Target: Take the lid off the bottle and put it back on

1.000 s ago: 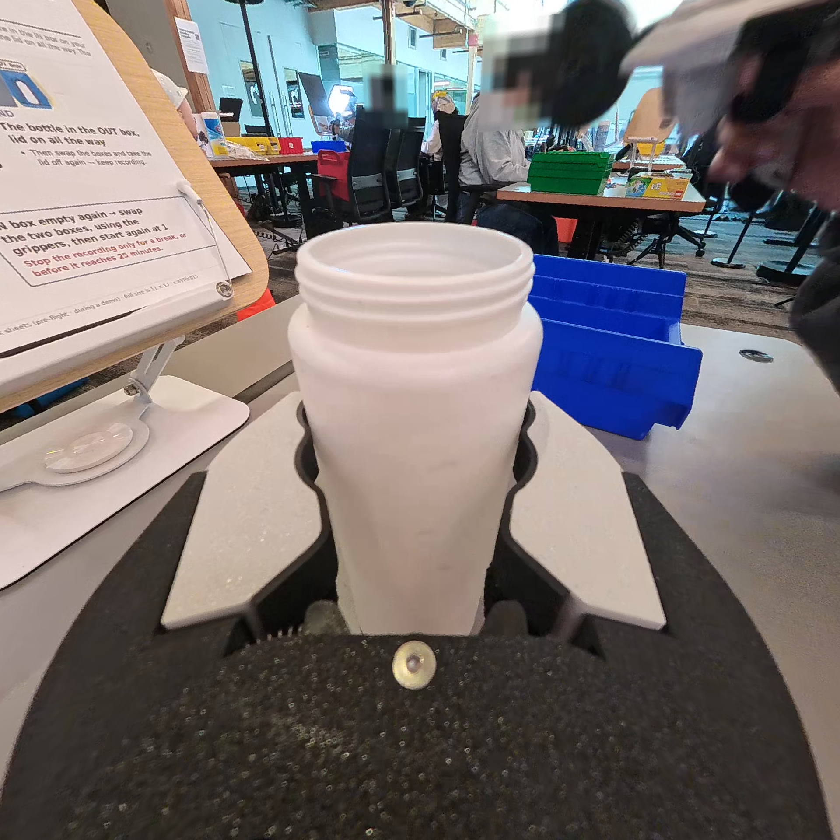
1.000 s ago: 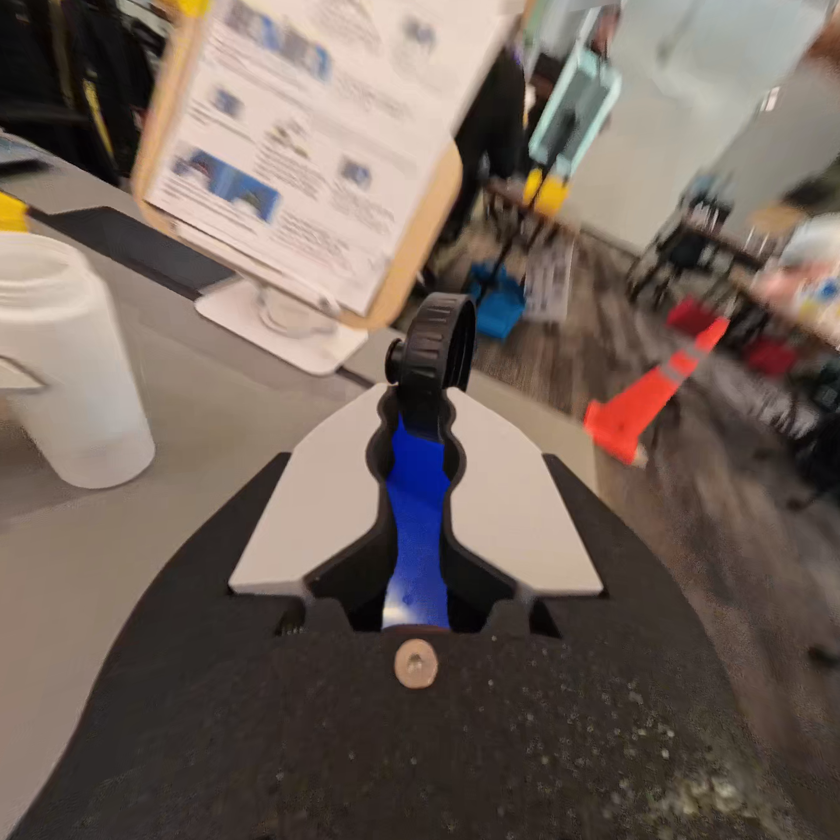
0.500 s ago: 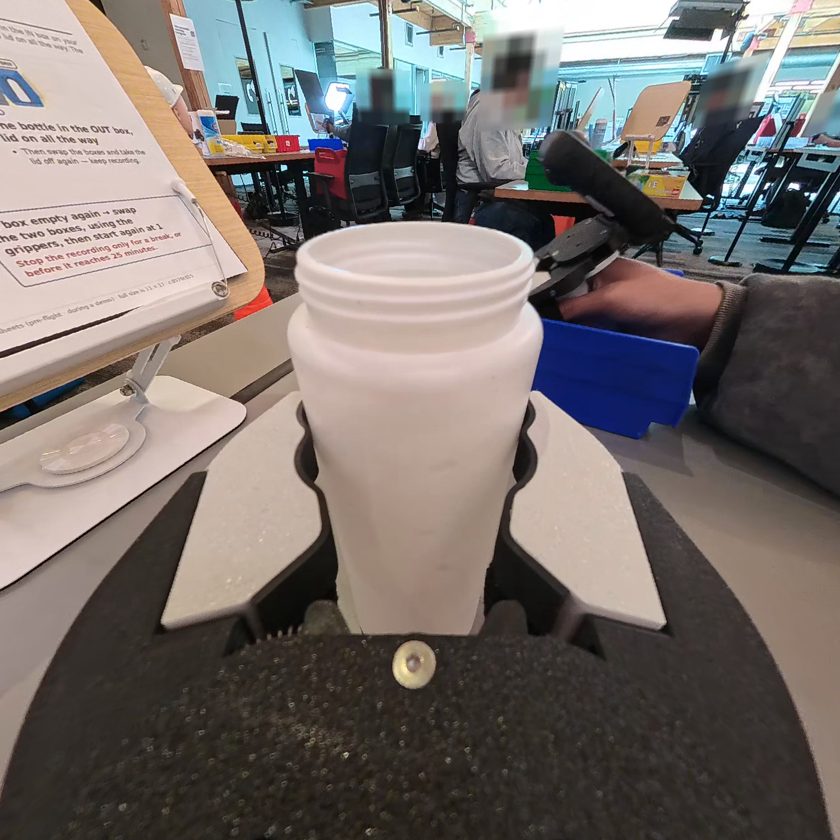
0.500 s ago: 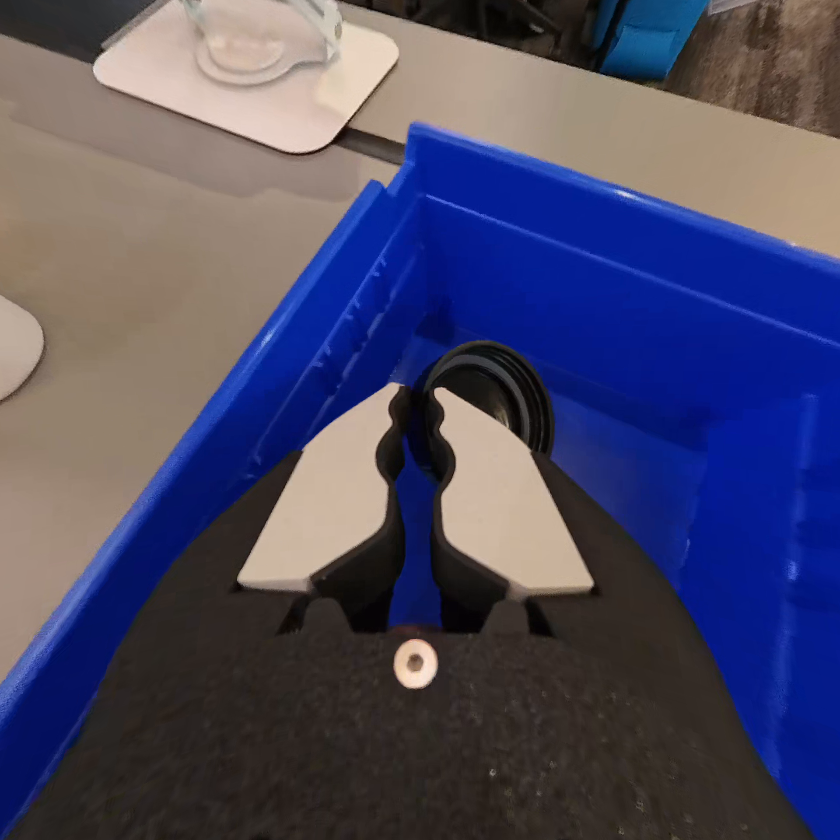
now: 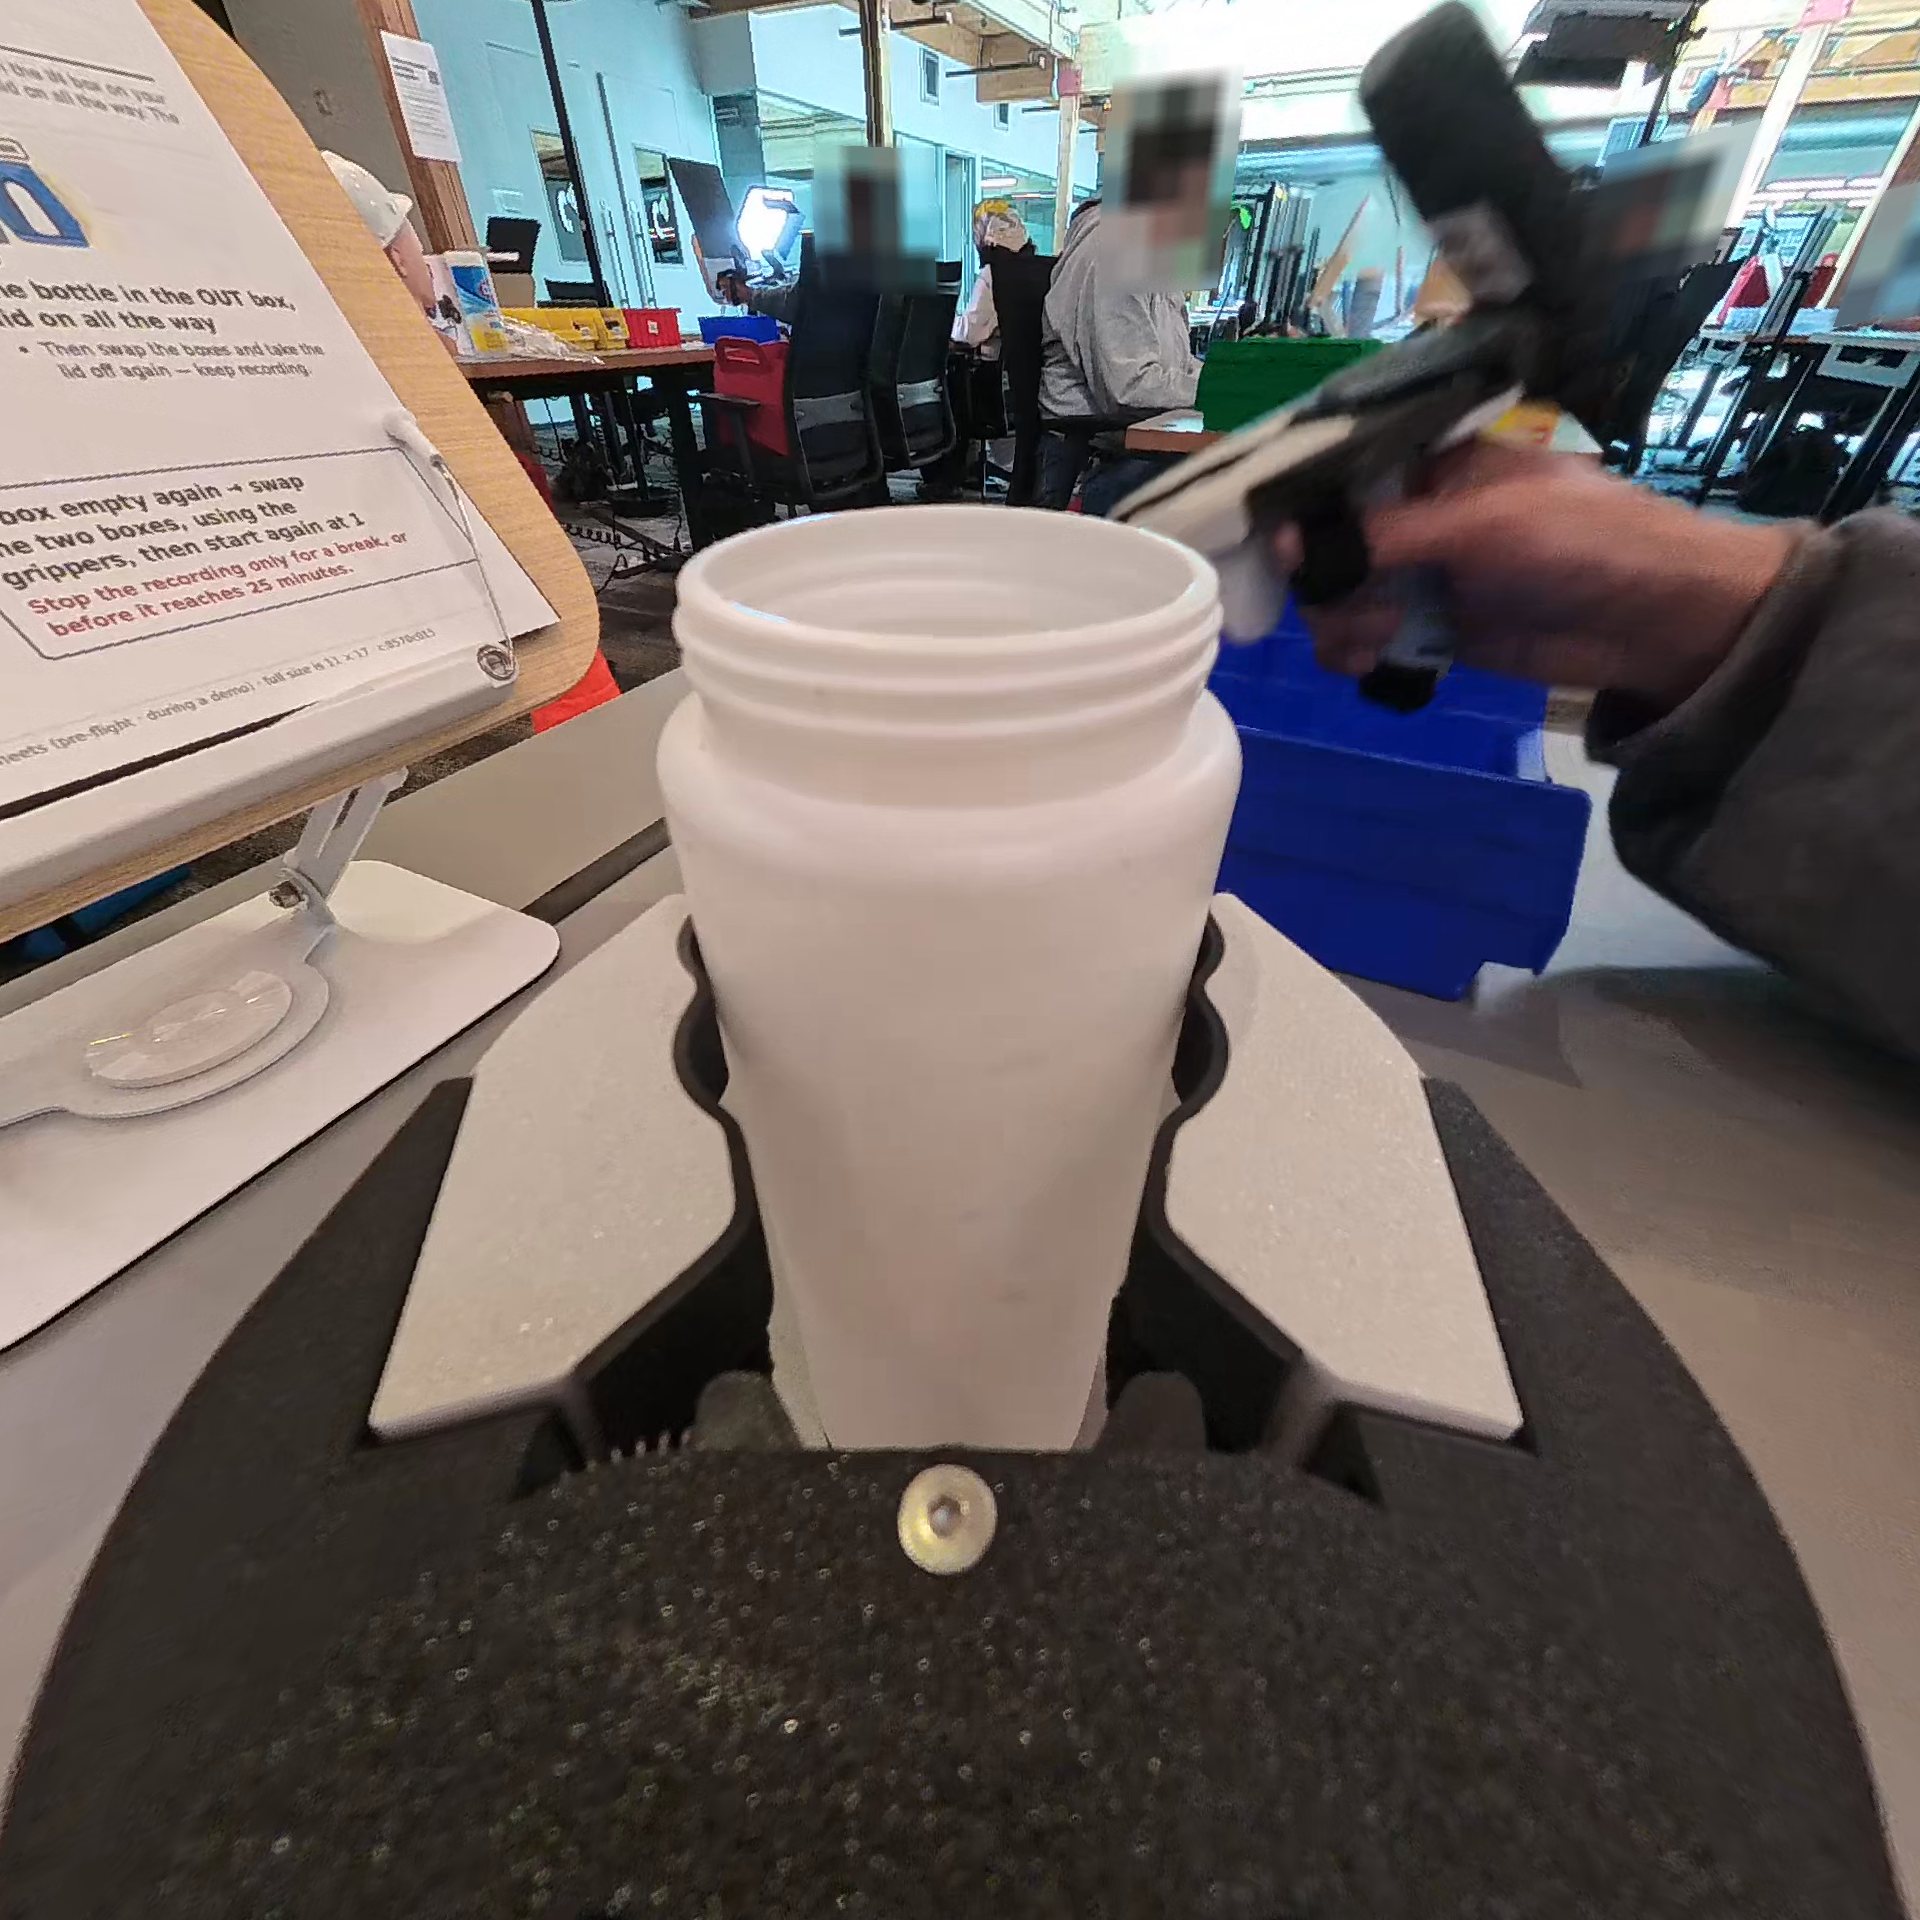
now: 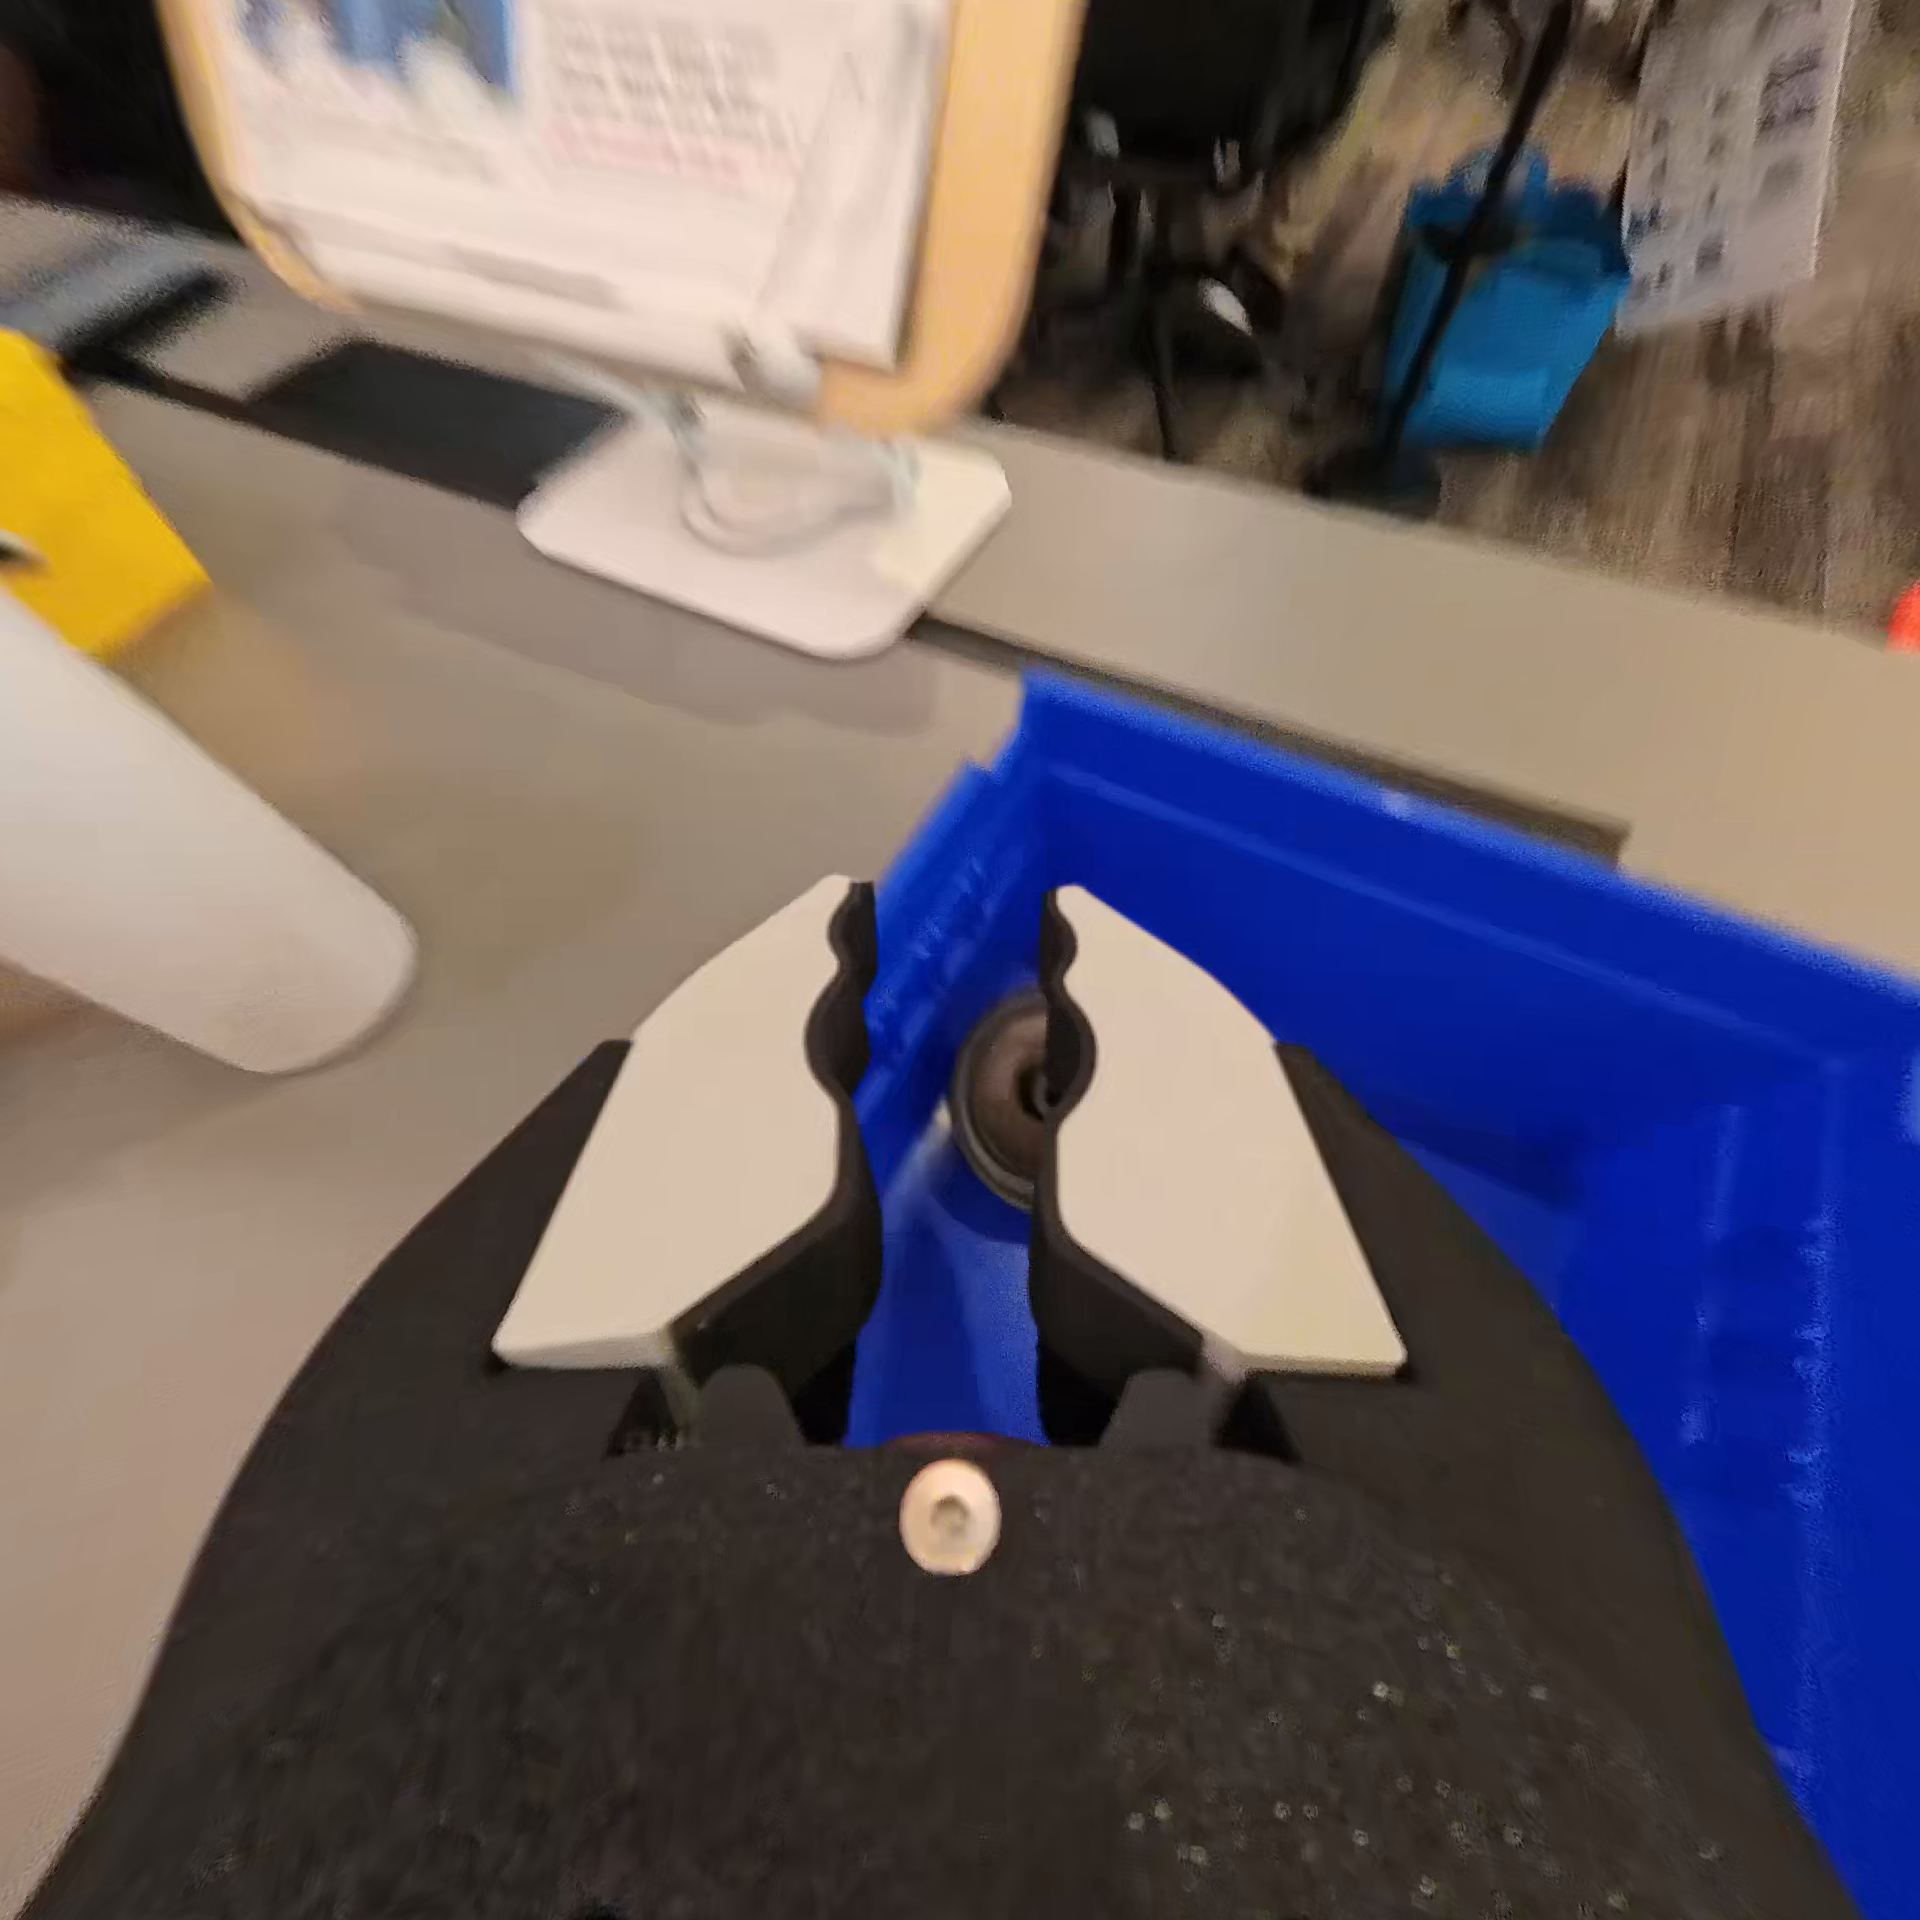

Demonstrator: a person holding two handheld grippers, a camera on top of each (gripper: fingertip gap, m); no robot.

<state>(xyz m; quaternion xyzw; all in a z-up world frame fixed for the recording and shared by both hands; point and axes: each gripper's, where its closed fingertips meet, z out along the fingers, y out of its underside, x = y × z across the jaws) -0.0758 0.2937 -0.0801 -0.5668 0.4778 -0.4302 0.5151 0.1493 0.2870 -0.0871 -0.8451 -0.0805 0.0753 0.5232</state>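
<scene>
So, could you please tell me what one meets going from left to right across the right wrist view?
White bottle at the left edge → yellow bin behind it → white stand base → right gripper with its jaws apart → black lid → blue bin.

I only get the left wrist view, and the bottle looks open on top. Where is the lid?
Observer: The black lid lies inside the blue bin, close to its wall.
Child: Is the other gripper holding it?
Observer: No. The right gripper has its fingers apart with nothing between them, and the lid sits farther off in the bin.
Child: Is there anything else on the table that I can't see?
Observer: Yes, a yellow box stands just past the bottle, at the edge of the right wrist view.
</scene>
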